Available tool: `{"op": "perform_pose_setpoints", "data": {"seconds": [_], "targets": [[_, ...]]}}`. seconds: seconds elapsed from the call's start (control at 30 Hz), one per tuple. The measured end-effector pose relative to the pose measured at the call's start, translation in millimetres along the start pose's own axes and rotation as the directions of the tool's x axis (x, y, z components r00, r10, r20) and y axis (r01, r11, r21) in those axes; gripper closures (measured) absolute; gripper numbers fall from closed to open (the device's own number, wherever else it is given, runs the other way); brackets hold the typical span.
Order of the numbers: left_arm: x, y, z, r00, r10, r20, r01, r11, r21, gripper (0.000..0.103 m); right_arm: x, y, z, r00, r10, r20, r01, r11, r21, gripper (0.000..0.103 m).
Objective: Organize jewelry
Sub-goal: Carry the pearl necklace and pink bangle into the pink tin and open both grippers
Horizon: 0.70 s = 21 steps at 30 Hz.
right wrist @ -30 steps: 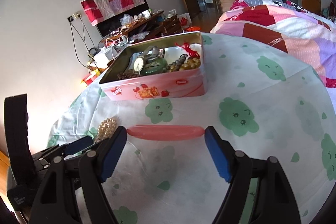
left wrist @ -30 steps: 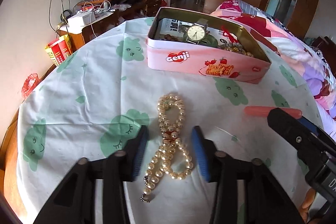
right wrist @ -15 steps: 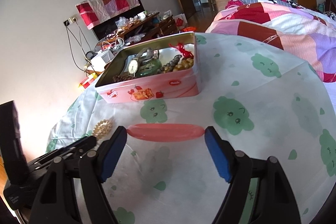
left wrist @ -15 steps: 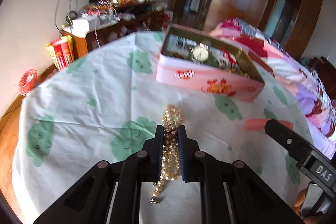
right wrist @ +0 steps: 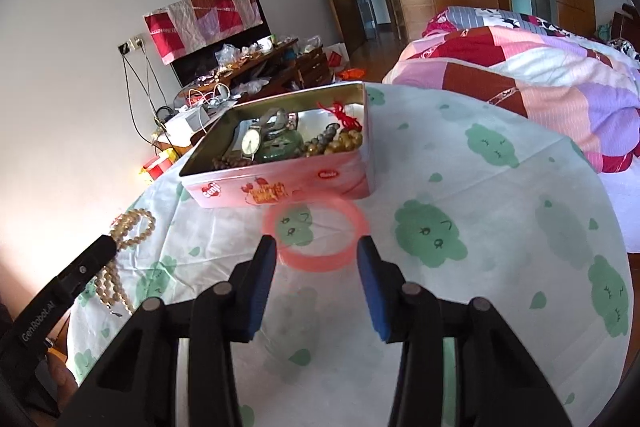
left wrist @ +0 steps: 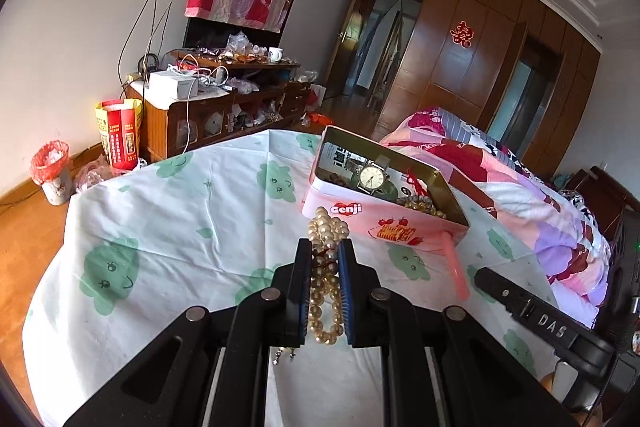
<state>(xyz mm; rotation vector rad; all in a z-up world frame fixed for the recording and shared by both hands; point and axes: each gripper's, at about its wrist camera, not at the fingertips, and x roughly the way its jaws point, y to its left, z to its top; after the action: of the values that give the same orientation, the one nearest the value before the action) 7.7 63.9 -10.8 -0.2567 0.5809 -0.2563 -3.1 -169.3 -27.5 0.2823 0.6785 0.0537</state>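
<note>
Now pearl necklace (left wrist: 325, 279) clamped inside left tool (left wrist: 325, 259).

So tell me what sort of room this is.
Most likely a lived-in bedroom: a bed with a patchwork quilt, a tall wooden wardrobe, and a cluttered TV cabinet beyond the cloth-covered table.

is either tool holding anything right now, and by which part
The left tool is shut on the pearl necklace at its bunched middle. The right tool is open, holding nothing.
</note>
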Motion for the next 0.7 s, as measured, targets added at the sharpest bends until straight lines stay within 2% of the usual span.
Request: {"op": "perform_pose_setpoints", "data": {"seconds": [0.1,0.23,0.33,0.43,0.5,0.53,0.6,0.63,0.7], "targets": [[2.0,1.4,-0.5,1.000,-0.004,-0.009,0.004,1.000,-0.009,0.091,-2.1,-10.0,0.1,1.000,0.006,0.010,-0.007,0.999,0.045,0.057],[4.6,0.0,-1.5,1.000,-0.004,-0.022,0.004,1.000,-0.006,0.091,4.4,-23.8,1.6,0.999,0.017,-0.038,-0.013,0.996,0.089,0.056],[6.9,-4.5,-2.7,0.999,0.006,-0.036,-0.005,1.000,0.014,0.091,9.3,-30.7,4.3,0.998,0.014,-0.066,-0.008,0.995,0.099,0.042],[8.3,-8.8,-3.7,0.999,0.017,-0.044,-0.015,0.999,0.037,0.091,18.9,-28.7,12.5,0.995,-0.028,-0.094,0.033,0.998,0.058,0.040],[8.8,-10.1,-4.3,0.998,0.026,-0.049,-0.023,0.998,0.050,0.091,33.4,-24.5,20.8,0.988,-0.084,-0.127,0.085,0.996,0.008,0.040],[9.2,-10.7,-4.5,0.998,0.031,-0.051,-0.028,0.998,0.055,0.091,40.3,-22.8,22.4,0.984,-0.098,-0.151,0.097,0.995,-0.010,0.041],[9.3,-11.2,-4.6,0.998,0.035,-0.053,-0.032,0.998,0.061,0.091,57.1,-17.1,23.5,0.972,-0.114,-0.205,0.106,0.993,-0.047,0.052],[9.6,-11.1,-4.3,0.998,0.034,-0.053,-0.031,0.998,0.060,0.091,61.0,-13.4,21.8,0.970,-0.132,-0.205,0.120,0.990,-0.073,0.053],[10.3,-11.3,-4.7,0.998,0.036,-0.059,-0.032,0.998,0.061,0.091,65.6,0.4,17.2,0.963,-0.198,-0.181,0.166,0.970,-0.177,0.068]]}}
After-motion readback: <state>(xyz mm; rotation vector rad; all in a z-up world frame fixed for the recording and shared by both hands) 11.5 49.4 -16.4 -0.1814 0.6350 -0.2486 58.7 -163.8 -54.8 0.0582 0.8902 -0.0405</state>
